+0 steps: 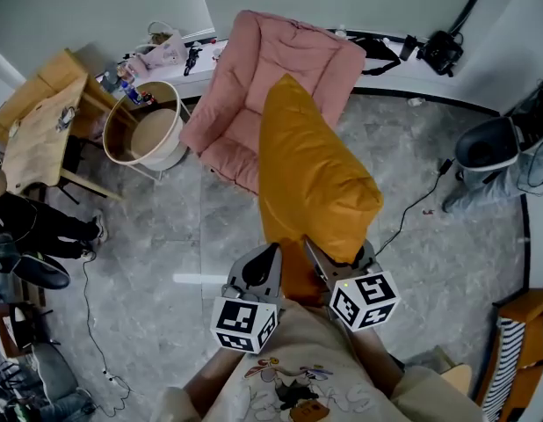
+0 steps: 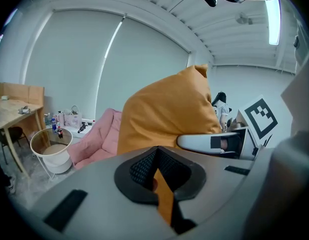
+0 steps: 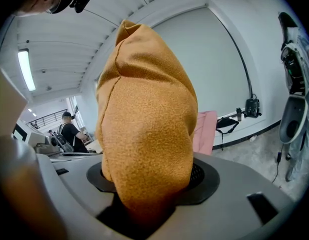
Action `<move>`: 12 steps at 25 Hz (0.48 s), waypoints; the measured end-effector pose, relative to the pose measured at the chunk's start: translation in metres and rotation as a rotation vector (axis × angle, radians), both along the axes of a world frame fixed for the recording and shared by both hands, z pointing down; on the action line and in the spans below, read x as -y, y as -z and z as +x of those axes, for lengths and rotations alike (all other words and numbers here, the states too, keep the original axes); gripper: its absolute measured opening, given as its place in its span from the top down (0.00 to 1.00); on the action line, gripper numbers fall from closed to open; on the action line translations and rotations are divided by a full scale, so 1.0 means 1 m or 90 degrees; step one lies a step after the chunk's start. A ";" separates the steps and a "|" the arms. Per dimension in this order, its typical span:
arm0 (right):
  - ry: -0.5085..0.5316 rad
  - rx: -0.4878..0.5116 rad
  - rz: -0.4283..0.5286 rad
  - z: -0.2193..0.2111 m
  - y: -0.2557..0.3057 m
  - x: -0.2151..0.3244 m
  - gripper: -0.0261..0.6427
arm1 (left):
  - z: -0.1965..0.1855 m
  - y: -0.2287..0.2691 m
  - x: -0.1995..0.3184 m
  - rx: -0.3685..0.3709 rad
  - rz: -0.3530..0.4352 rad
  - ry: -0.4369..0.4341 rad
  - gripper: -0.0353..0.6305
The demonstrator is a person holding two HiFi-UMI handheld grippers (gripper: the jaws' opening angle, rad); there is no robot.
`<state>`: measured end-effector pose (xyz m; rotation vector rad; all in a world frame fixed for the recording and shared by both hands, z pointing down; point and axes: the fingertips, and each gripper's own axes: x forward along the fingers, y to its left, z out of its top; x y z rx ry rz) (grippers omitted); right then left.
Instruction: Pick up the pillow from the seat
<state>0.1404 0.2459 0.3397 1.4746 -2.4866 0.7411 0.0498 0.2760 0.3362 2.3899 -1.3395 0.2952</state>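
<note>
The orange pillow [image 1: 311, 170] hangs in the air in front of the pink armchair [image 1: 280, 69], clear of its seat. Both grippers hold it at its lower end. My left gripper [image 1: 264, 262] is shut on a thin fold of the pillow's edge [image 2: 163, 196]; in the left gripper view the pillow's bulk [image 2: 164, 114] rises just beyond the jaws. My right gripper [image 1: 329, 266] grips a thick bunch of the pillow [image 3: 144, 134], which fills the gap between its jaws and hides most of that view. The right gripper [image 2: 219, 143] also shows in the left gripper view, close on the right.
A round white basket [image 1: 148, 134] stands left of the armchair, with a wooden table [image 1: 47, 130] beyond it. A person's legs [image 1: 34, 227] are at the far left. A grey office chair [image 1: 491, 148] and a floor cable [image 1: 412, 209] lie to the right.
</note>
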 end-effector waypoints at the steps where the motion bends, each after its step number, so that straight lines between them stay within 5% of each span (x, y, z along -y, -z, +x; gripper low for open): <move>1: -0.001 -0.001 -0.001 0.000 0.000 0.000 0.53 | -0.001 0.001 0.000 -0.001 0.003 0.000 0.94; 12: -0.006 0.005 -0.001 0.003 0.005 0.006 0.53 | 0.002 0.007 0.008 -0.006 0.004 -0.008 0.94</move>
